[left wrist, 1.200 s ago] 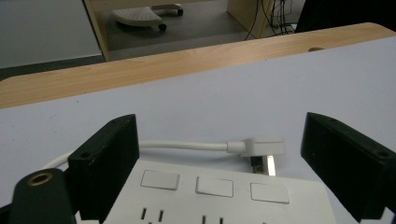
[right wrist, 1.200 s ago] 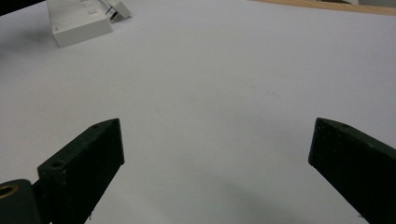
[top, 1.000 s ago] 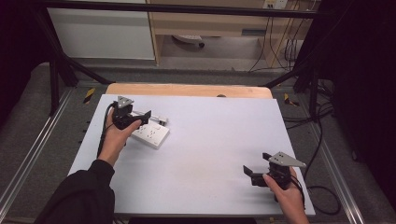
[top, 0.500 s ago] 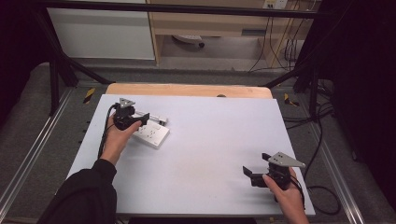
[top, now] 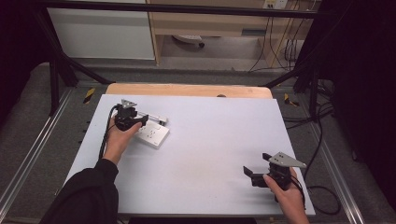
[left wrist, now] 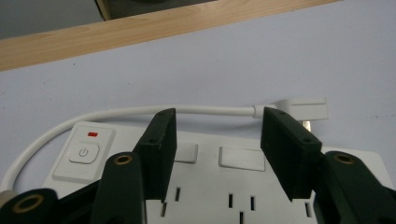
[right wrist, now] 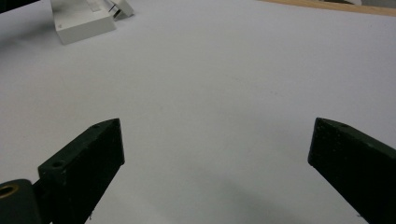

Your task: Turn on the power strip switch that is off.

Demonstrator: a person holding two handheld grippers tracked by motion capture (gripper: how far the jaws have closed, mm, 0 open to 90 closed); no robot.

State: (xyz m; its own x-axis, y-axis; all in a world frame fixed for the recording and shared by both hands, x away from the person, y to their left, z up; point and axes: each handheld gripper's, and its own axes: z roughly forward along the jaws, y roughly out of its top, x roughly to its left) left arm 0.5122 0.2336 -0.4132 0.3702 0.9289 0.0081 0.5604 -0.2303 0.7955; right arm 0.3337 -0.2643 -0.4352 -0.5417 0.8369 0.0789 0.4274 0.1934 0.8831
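Little has changed over the last second: the left claw still hangs over the near-left end of the white power strip, and the right claw is still low at the near right of the bench, well apart from it; any shift of either hand is too slight to tell. In the left claw's view its jaws stand partly open just above the strip's top face, straddling a band of sockets and holding nothing; whether the tips touch the plastic cannot be told. The switch with a red light above it lies just outside the left jaw, and the white cord curves behind both jaws to a flat plug lying on the bench beyond the right jaw. In the right claw's view the jaws are spread wide and empty over bare bench, with the strip far off at the upper left.
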